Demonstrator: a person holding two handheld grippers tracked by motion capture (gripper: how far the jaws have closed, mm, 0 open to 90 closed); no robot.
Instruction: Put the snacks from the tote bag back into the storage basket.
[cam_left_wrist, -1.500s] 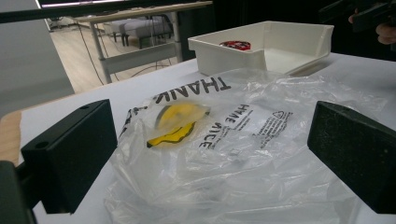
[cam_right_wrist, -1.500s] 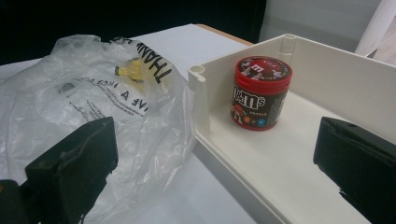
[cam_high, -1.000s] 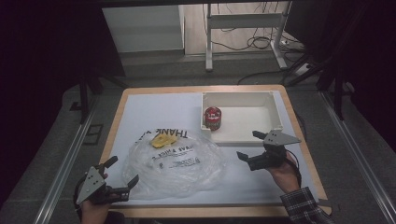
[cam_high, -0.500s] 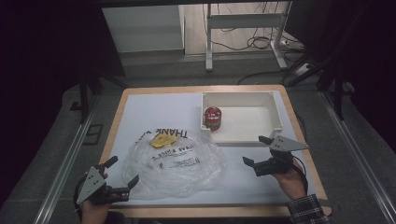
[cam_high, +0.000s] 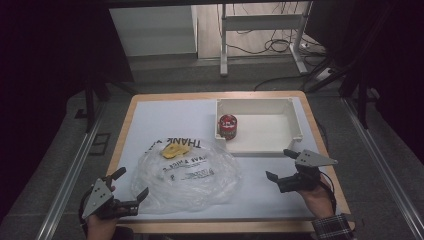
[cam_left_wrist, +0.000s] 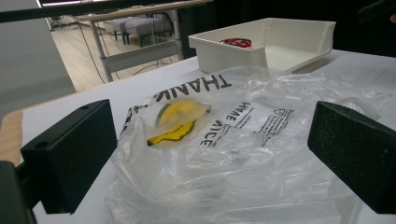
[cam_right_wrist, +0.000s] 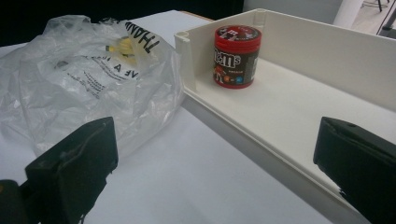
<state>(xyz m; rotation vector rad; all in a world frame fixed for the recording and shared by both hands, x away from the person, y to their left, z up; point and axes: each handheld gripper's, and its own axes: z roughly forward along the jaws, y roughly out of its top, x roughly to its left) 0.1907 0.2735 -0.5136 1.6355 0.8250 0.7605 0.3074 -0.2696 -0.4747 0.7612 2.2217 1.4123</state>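
A crumpled clear plastic bag (cam_high: 186, 169) printed "THANK" lies on the white table top, with a yellow item (cam_high: 172, 150) inside near its far edge. The same bag (cam_left_wrist: 243, 135) and yellow item (cam_left_wrist: 180, 119) lie just ahead of my left gripper (cam_high: 131, 184), which is open at the table's front left corner, close to the bag's edge. A red-lidded M&M's tub (cam_high: 228, 126) stands upright in the near left corner of a white tray (cam_high: 295, 125). My right gripper (cam_high: 281, 165) is open in front of the tray, empty. The tub (cam_right_wrist: 236, 57) and bag (cam_right_wrist: 88, 79) lie ahead of it.
The table has a wooden rim (cam_high: 320, 145). A metal desk frame (cam_high: 260, 22) and cables (cam_high: 260, 47) stand on the floor beyond the table. Rails (cam_high: 70, 175) run along both sides. White surface lies bare between the bag and my right gripper.
My right gripper has drawn back toward the front edge of the table, away from the tray. The left gripper and the bag have stayed put.
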